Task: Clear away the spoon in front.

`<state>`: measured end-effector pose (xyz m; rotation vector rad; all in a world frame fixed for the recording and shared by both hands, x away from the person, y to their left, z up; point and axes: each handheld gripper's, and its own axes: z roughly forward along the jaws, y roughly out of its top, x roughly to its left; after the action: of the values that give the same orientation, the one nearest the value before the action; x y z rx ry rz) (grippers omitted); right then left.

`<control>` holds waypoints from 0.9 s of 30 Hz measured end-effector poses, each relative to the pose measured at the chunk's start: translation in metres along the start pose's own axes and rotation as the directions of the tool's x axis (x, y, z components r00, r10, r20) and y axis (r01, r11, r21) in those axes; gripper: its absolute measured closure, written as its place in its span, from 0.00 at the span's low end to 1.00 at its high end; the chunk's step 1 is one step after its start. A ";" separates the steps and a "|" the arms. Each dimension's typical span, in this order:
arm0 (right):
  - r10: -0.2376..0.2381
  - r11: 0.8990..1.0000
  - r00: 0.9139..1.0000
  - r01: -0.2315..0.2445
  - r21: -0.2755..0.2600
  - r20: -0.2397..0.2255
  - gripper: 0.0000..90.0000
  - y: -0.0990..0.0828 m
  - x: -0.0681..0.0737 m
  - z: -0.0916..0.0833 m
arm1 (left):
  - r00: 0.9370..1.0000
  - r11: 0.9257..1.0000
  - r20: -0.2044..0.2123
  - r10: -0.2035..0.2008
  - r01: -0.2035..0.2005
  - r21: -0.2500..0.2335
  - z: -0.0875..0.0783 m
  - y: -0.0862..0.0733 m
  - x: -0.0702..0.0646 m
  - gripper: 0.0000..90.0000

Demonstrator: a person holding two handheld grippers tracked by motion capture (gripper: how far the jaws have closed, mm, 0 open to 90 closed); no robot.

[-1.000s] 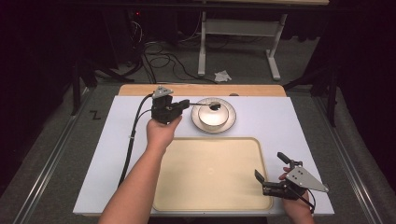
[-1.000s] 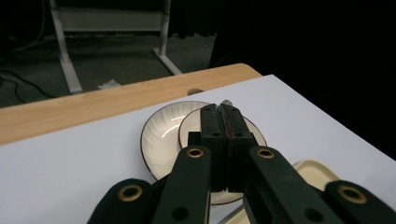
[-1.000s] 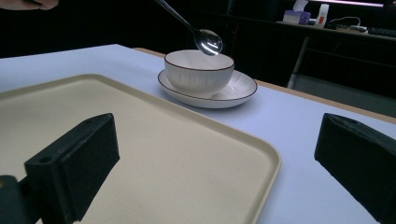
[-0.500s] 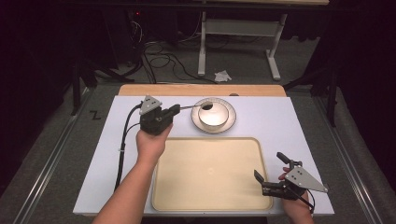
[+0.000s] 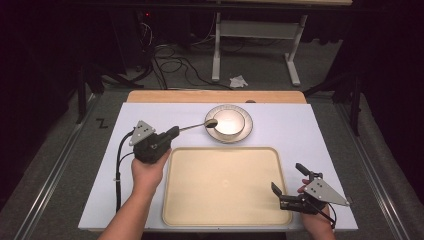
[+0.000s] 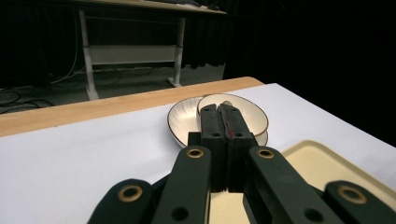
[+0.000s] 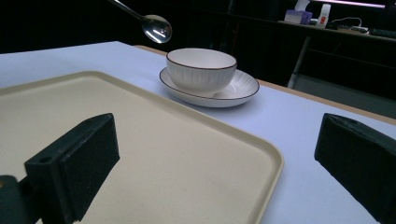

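My left gripper [image 5: 175, 131] is shut on the handle of a metal spoon [image 5: 209, 123], left of the white bowl [image 5: 230, 121]. The bowl stands on a ribbed saucer [image 5: 247, 131]. The spoon's scoop hangs by the bowl's left rim, above the table. In the left gripper view the jaws [image 6: 219, 112] are pressed together and point at the bowl [image 6: 245, 116]. My right gripper [image 5: 287, 178] stands open at the near right corner of the cream tray [image 5: 227, 185], nothing between its pads. The right gripper view shows the spoon [image 7: 158, 27] in the air left of the bowl [image 7: 201, 70].
The white table top [image 5: 310, 130] has a wooden strip [image 5: 215, 96] along its far edge. Beyond it are a desk frame [image 5: 255, 30] and cables [image 5: 170, 55] on the floor. The left gripper's cable [image 5: 119, 170] trails along the table's left side.
My left gripper has moved left and slightly down, drawing the spoon from over the bowl's middle to its left rim. The right gripper has not moved.
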<state>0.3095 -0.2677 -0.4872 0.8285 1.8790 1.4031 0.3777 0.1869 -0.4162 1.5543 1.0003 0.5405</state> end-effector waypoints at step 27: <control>-0.015 1.000 1.000 0.015 0.014 -0.001 0.00 -0.001 0.001 0.001 | 0.999 0.999 0.029 0.042 -0.042 -0.015 -0.064 -0.068 -0.033 1.00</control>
<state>0.3097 -0.2665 -0.4884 0.8197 1.8936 1.3828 0.2890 0.1941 -0.4599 1.5691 0.9411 0.5517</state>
